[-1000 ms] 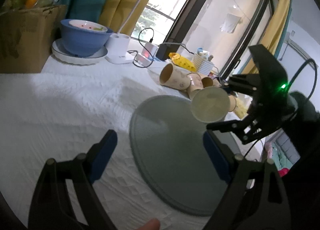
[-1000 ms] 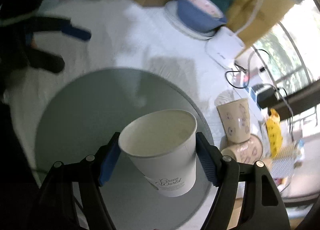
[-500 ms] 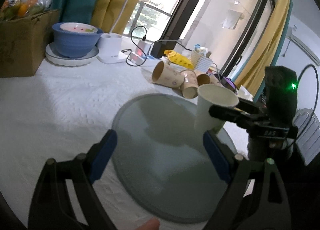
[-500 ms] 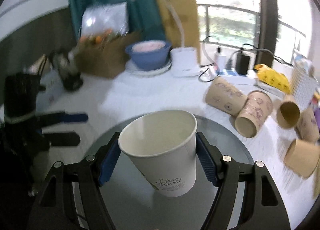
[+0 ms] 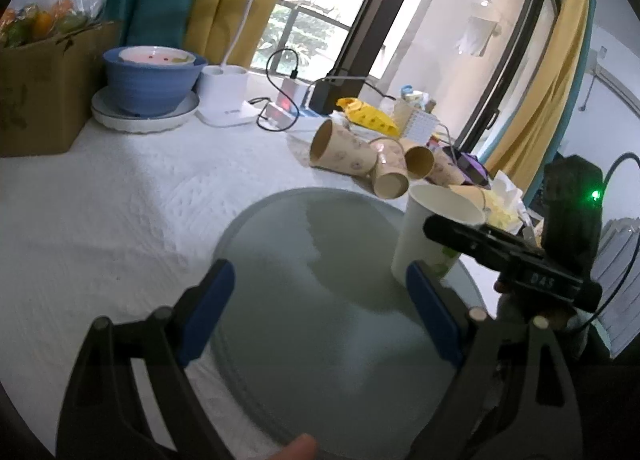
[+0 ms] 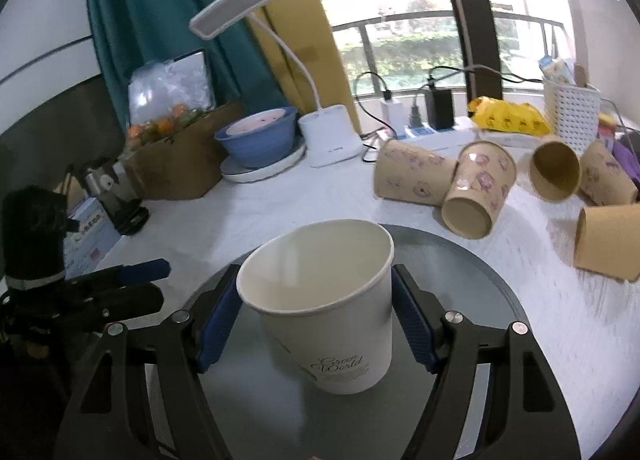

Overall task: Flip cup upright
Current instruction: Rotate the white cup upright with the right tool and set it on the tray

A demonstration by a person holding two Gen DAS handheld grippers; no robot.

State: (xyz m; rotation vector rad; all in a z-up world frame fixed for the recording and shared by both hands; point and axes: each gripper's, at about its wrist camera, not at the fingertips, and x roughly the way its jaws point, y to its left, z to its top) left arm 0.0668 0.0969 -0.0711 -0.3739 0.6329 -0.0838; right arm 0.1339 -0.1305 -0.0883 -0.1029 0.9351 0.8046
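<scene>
White paper made up the cup (image 6: 324,304), which we saw mouth-up with its long axis close to vertical, leaning slightly, the printed "Green World" mark facing the right wrist camera. It sat between the blue pads (image 6: 216,326) of the right tool (image 6: 316,328), which pinched it on both sides of its wall. From the left wrist view the cup (image 5: 430,236) stood over the far right part of a round grey glass plate (image 5: 304,288); we could not tell whether its base touched the glass or hung just above it.

Around the plate lay a white textured cloth (image 5: 120,212) over the counter. Beyond the plate, several tan patterned cups (image 6: 476,192) lay on their sides in a loose cluster. Farther back we saw a blue bowl (image 5: 150,78) on a white dish, a white desk lamp (image 6: 328,136), a cardboard box (image 5: 36,88) holding fruit, a power strip with chargers, a yellow bag (image 6: 506,116) and a white basket (image 6: 570,114). Teal and yellow curtains hung beside a large window with a railing outside.

Our left tool (image 5: 320,312) hovered low over the near side of the plate, its blue pads (image 5: 206,310) spread wide and holding nothing. The right tool (image 5: 472,236) reached in from the right, roughly level.
</scene>
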